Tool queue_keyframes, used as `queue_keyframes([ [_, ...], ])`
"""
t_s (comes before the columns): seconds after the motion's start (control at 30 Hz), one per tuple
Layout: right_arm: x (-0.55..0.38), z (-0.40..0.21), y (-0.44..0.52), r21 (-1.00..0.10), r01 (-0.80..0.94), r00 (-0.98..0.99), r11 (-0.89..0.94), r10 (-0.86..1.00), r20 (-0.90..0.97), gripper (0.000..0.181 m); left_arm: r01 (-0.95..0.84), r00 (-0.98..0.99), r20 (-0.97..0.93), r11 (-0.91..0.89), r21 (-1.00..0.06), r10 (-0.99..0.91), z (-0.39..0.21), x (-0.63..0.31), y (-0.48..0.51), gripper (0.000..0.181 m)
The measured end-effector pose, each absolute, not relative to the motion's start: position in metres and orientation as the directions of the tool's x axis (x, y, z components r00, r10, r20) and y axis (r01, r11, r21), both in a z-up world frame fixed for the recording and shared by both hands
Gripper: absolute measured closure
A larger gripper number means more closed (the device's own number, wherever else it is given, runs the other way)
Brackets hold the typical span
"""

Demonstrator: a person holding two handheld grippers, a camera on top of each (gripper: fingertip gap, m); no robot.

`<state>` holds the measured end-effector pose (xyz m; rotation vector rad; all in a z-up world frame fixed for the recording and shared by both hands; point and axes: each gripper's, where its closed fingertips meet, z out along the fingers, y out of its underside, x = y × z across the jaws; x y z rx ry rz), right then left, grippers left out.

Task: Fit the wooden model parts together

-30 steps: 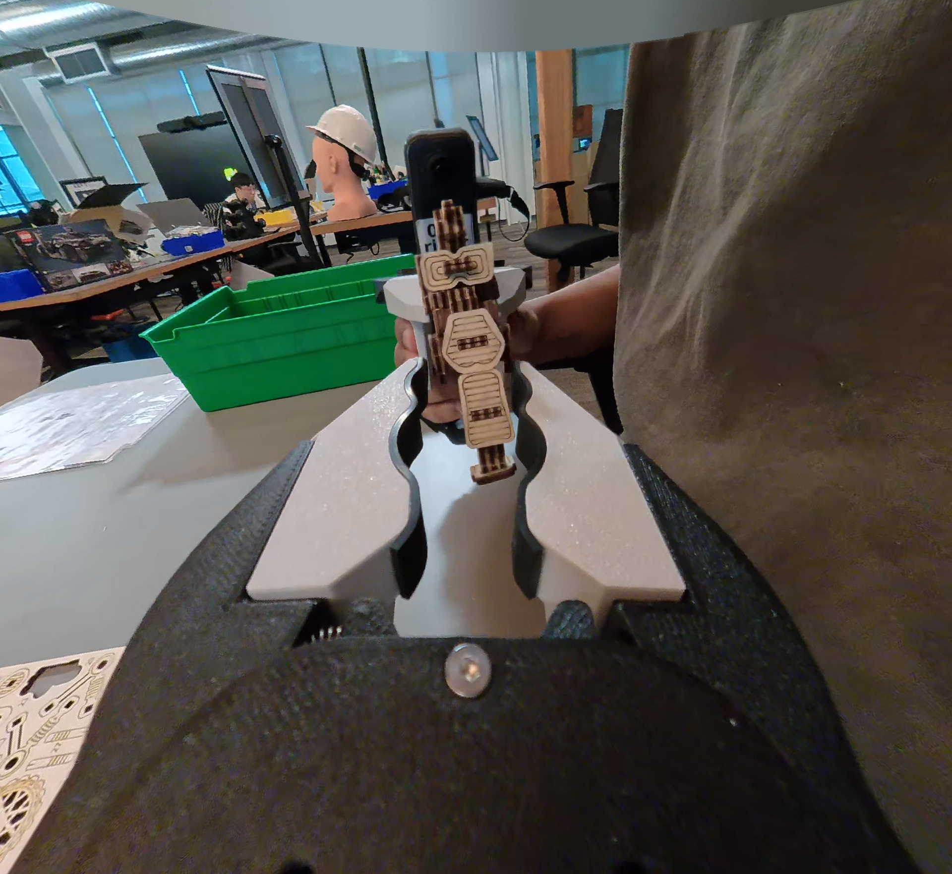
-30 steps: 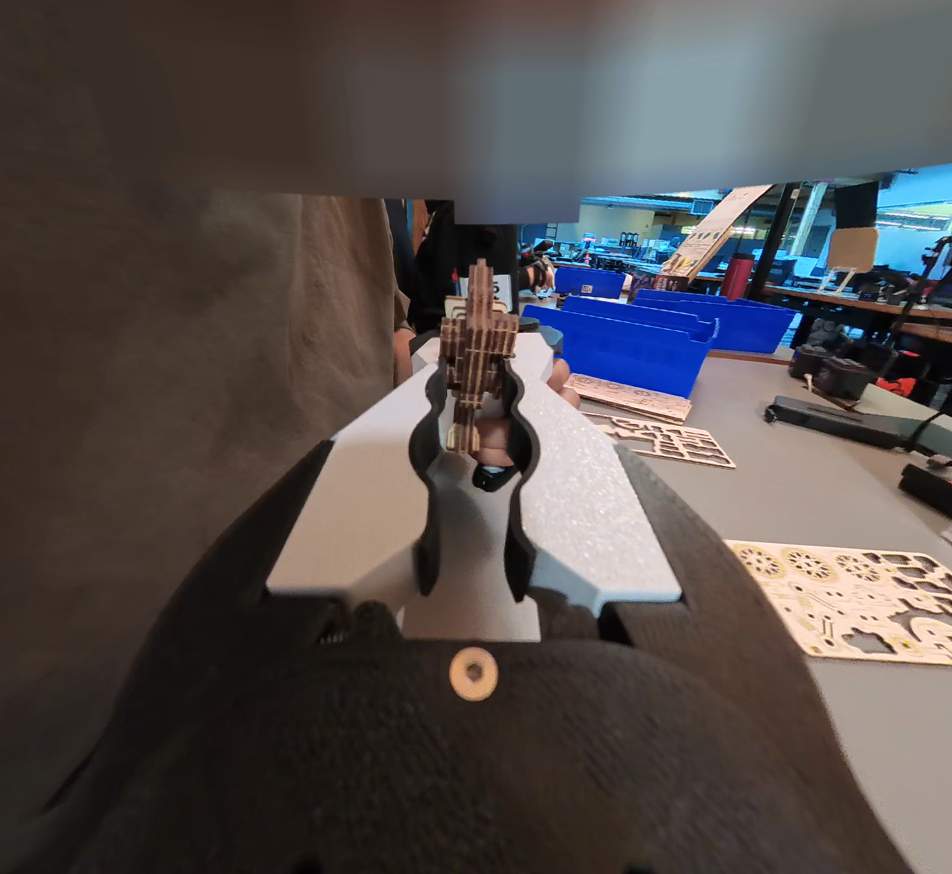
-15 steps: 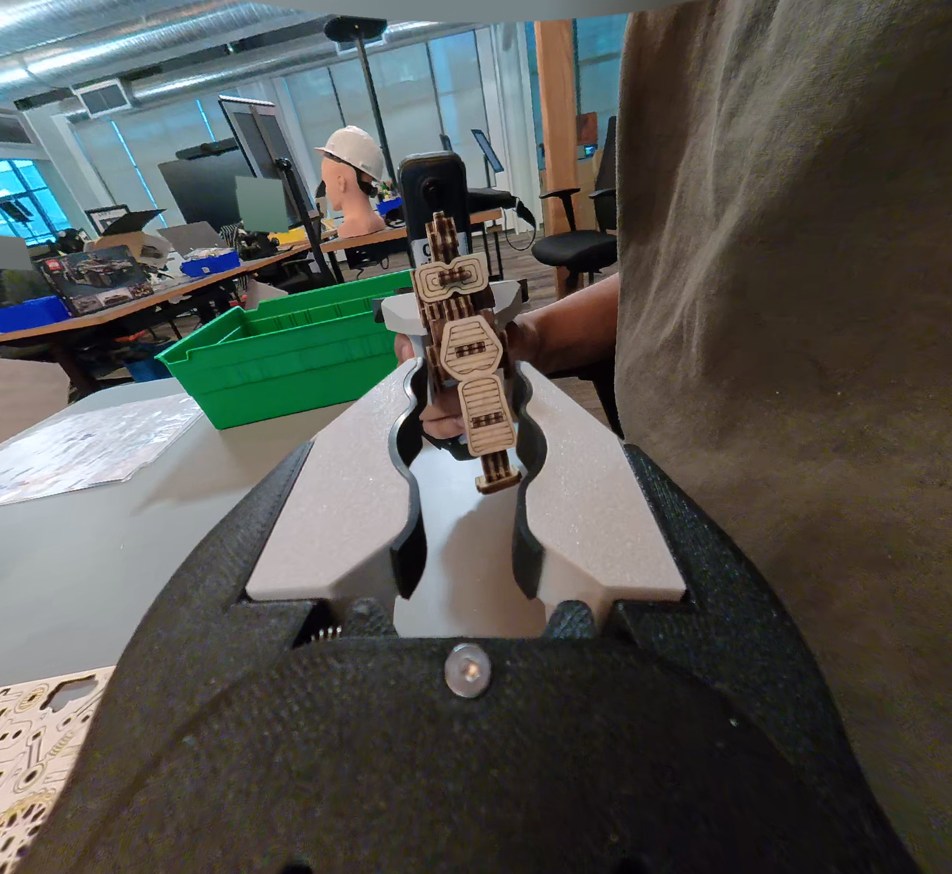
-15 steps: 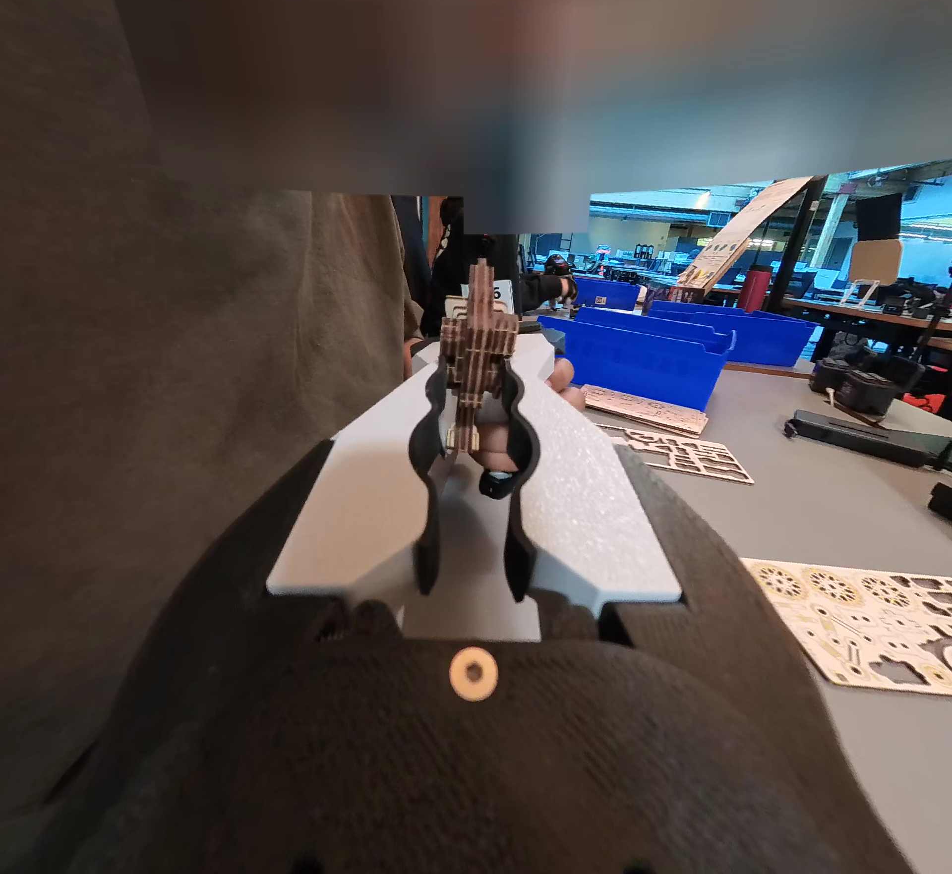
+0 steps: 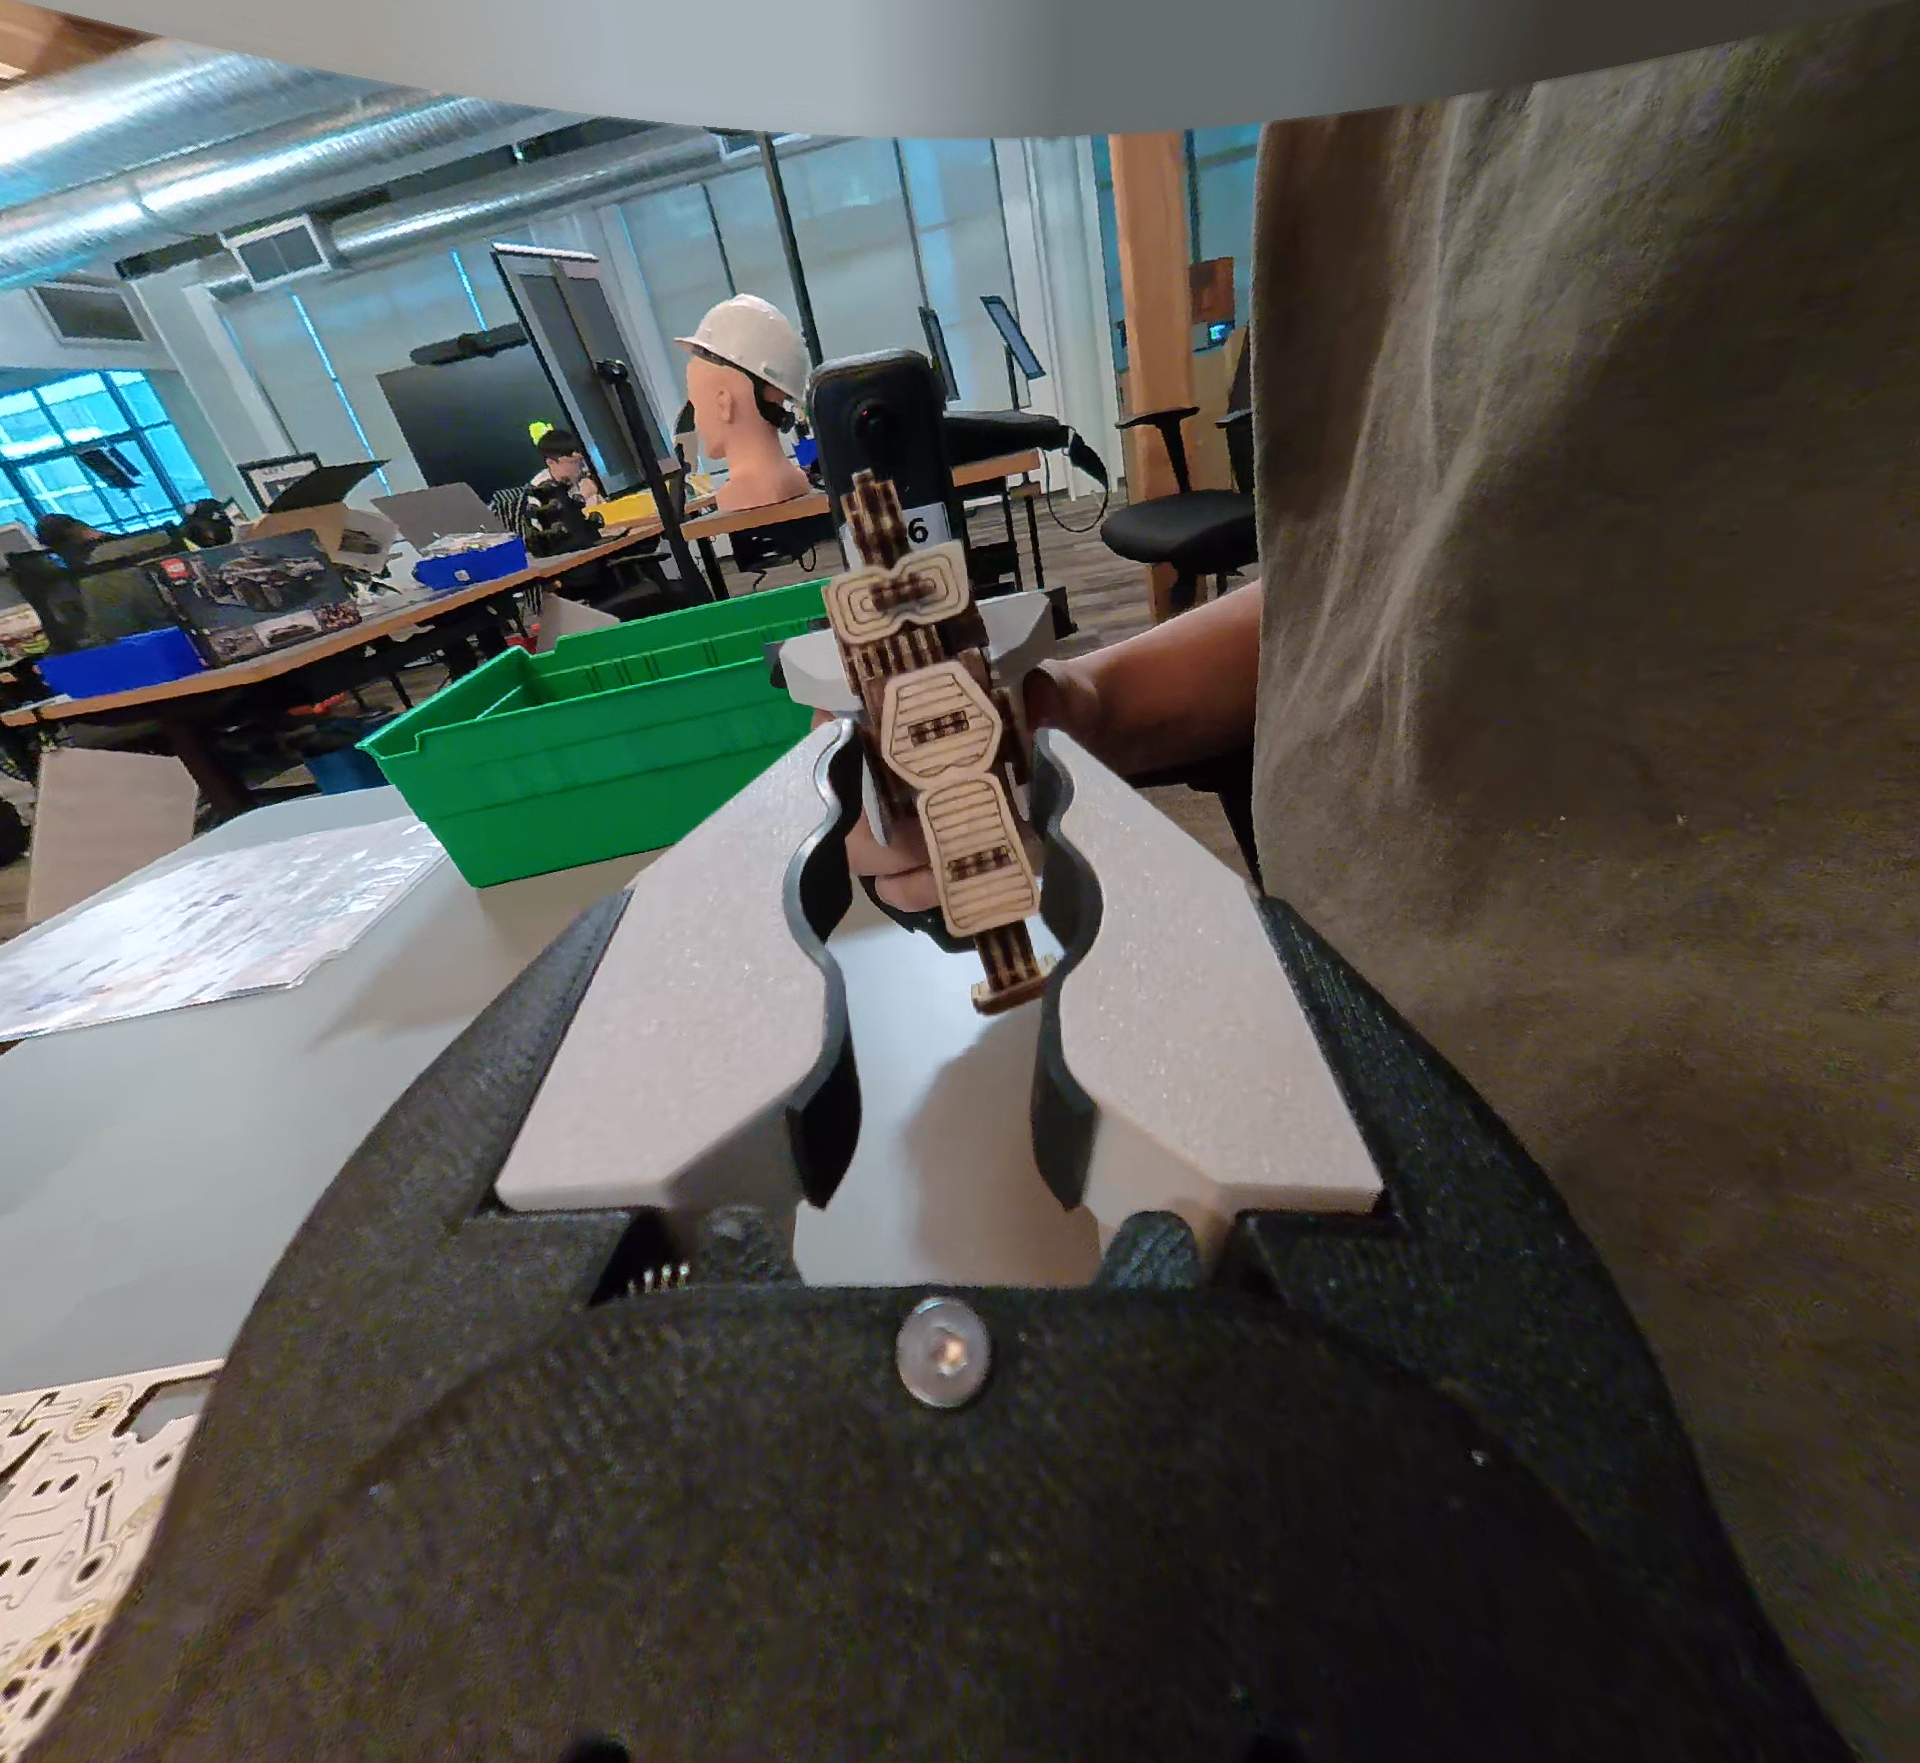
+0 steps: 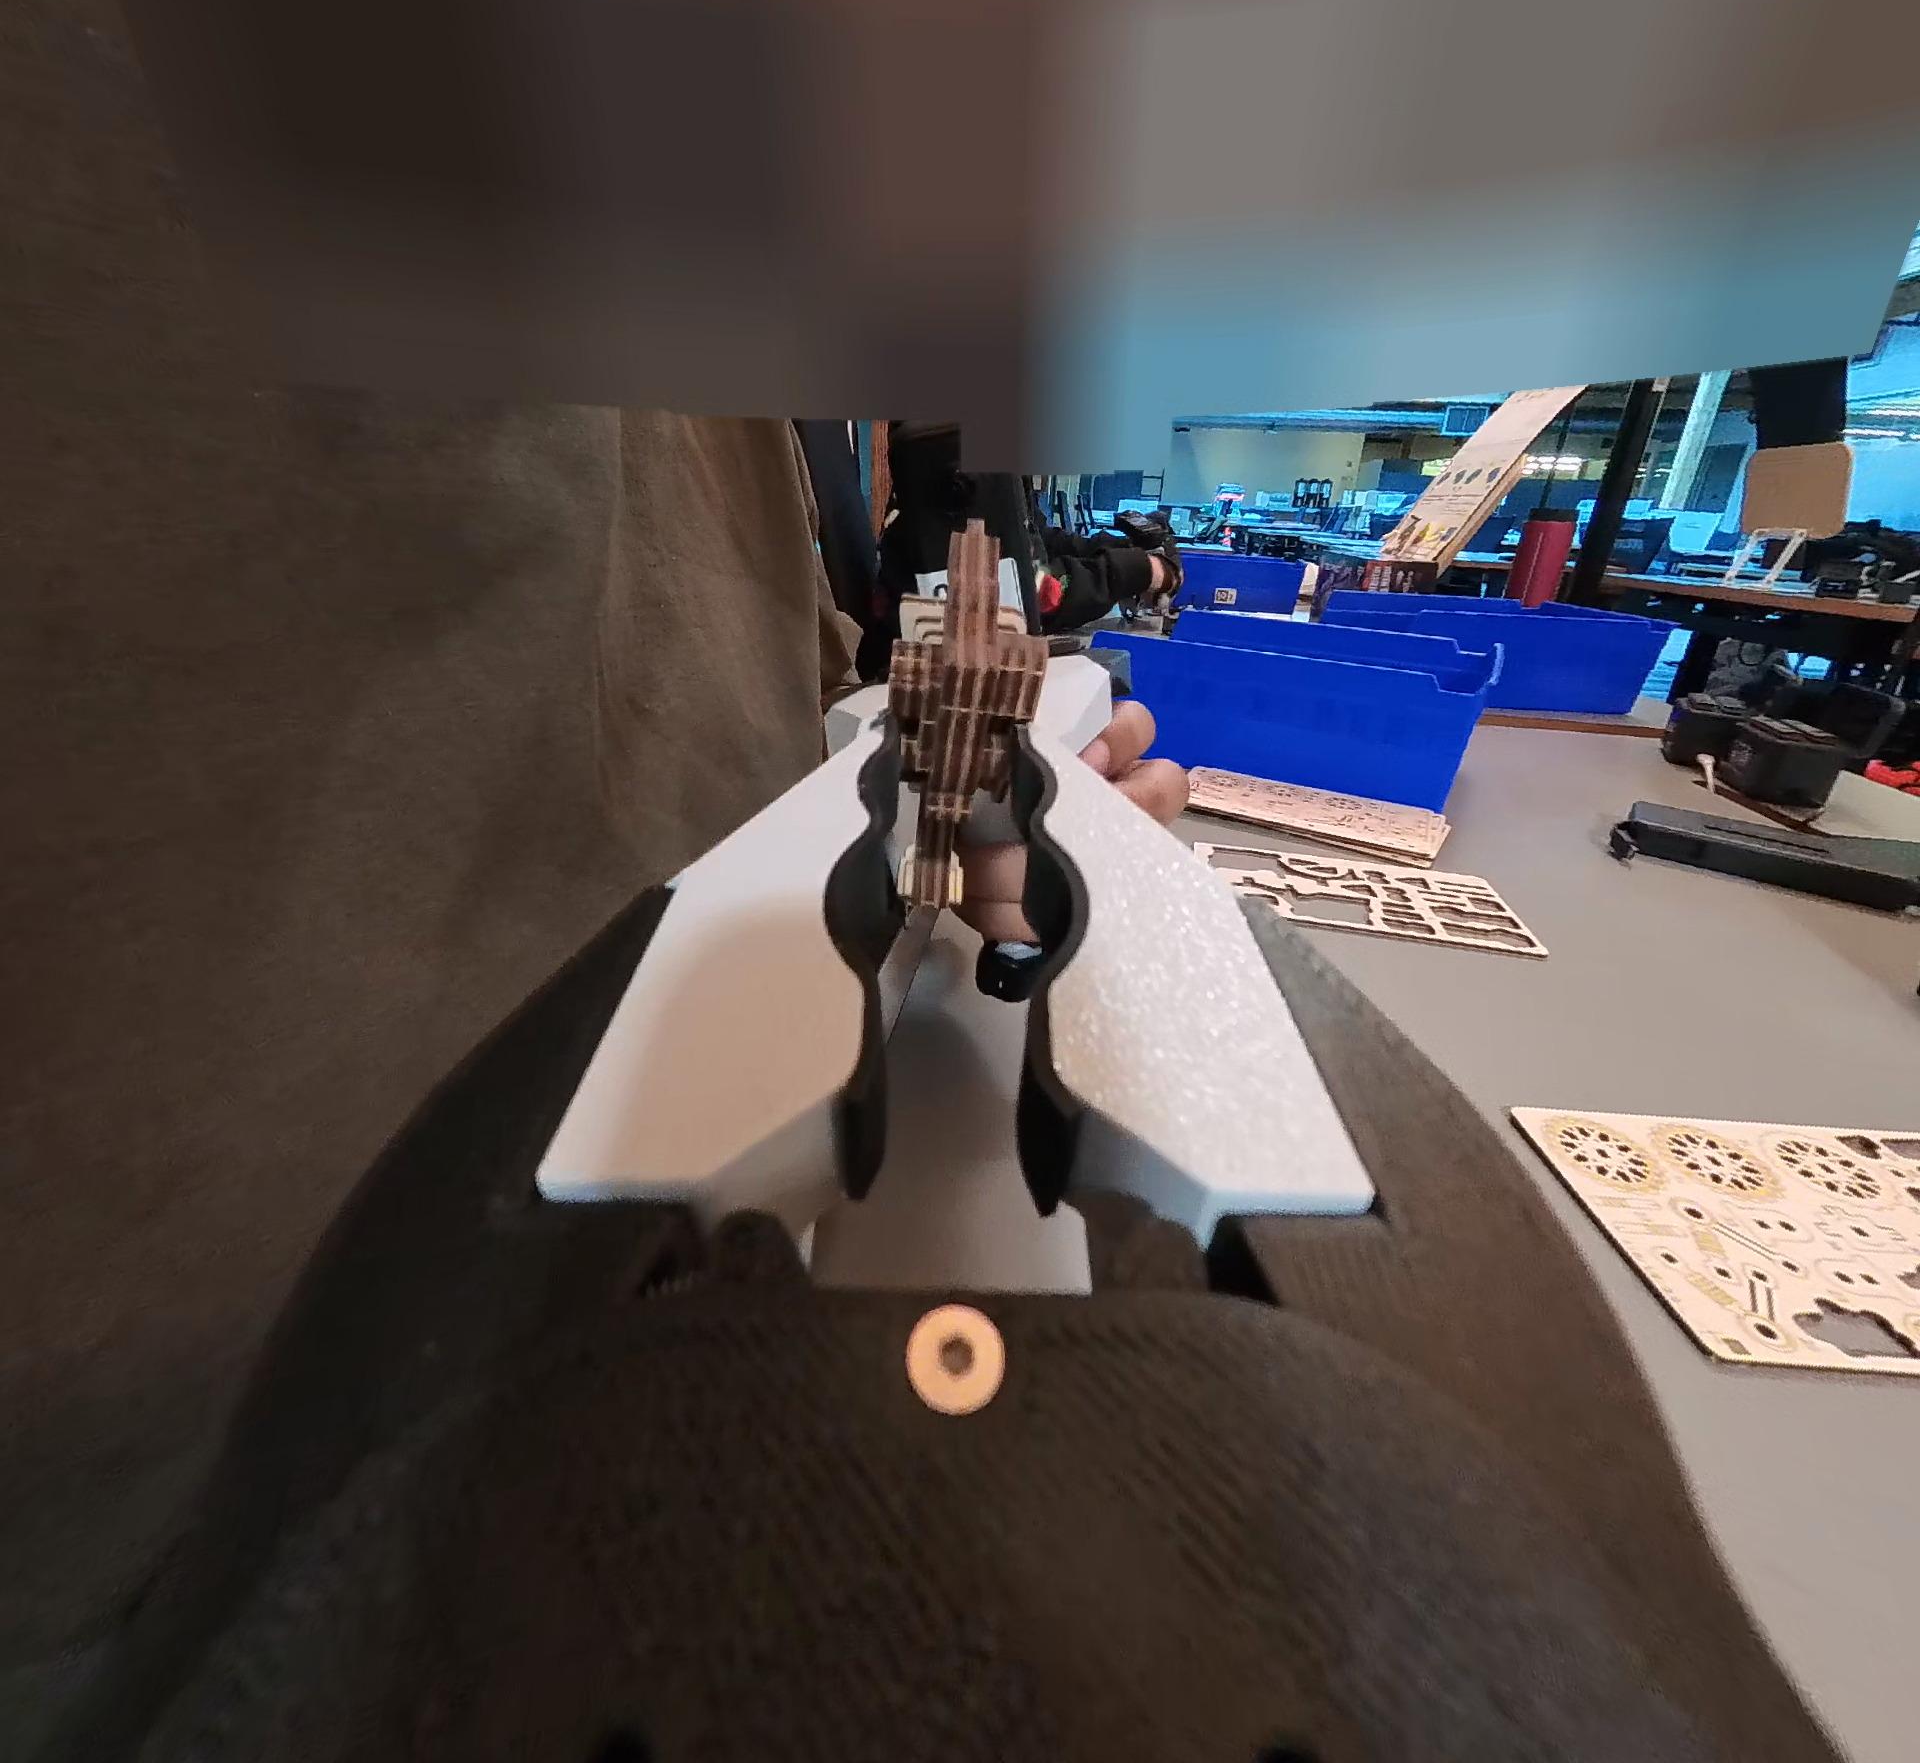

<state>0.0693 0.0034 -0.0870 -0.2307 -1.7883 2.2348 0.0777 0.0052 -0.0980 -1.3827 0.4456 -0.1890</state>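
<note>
Your left gripper [image 5: 940, 794] is clenched on the wooden model assembly [image 5: 940, 747], its black-lined fingers [image 5: 821, 840] pinching the piece near their tips, and your right gripper [image 6: 956, 778] clamps the same wooden model assembly [image 6: 961, 726] from the opposite side, so the two grippers face each other with the piece held between them, up off the desk [image 5: 156, 1142] and close to your olive shirt [image 5: 1610, 674]. The assembly stands roughly upright, slightly tilted in the left wrist view, a stack of dark layered strips with three pale engraved plates along its face and a small foot at the lower end (from the right wrist view you see only its edge-on layers, forming a cross shape). Behind it, each view shows the hand [image 5: 1101, 711] that holds the other gripper, fingers [image 6: 1127, 757] wrapped around the handle. On the desk to your left sits a green bin [image 5: 582, 757], with a clear plastic sheet [image 5: 197, 924] nearer you and a punched wooden parts sheet [image 5: 62, 1526] at the lower corner. To your right lie more wooden parts sheets [image 6: 1725, 1225], one flat near the gripper and others [image 6: 1361, 898] farther off, in front of blue bins [image 6: 1299, 726].
</note>
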Motion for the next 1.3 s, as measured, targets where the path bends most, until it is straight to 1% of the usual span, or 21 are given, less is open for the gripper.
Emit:
queue_keyframes([
  [0.3, 0.068, -0.087, 0.004, -0.973, -0.103, -0.95, -0.209, 0.31, 0.034, 0.162, -0.083, 0.904, -0.145, 0.167, -0.982, -0.401, -0.098, 0.075, 0.006, 0.154],
  [0.57, 0.065, -0.086, 0.008, -0.971, -0.095, -0.946, -0.219, 0.325, 0.019, 0.162, -0.003, 0.908, -0.046, 0.105, -0.995, -0.416, -0.099, 0.071, 0.011, 0.155],
  [0.87, 0.055, -0.09, 0.013, -0.97, -0.026, -0.937, -0.24, 0.345, -0.06, 0.162, 0.09, 0.908, 0.057, 0.061, -0.994, -0.414, -0.102, 0.063, 0.015, 0.154],
  [1.03, 0.052, -0.092, 0.013, -0.973, -0.016, -0.932, -0.232, 0.356, -0.07, 0.162, 0.056, 0.926, 0.02, 0.084, -0.995, -0.376, -0.104, 0.06, 0.016, 0.153],
  [1.3, 0.049, -0.093, 0.016, -0.974, -0.012, -0.925, -0.227, 0.373, -0.076, 0.163, 0.102, 0.927, 0.064, 0.084, -0.991, -0.37, -0.103, 0.054, 0.016, 0.153],
])
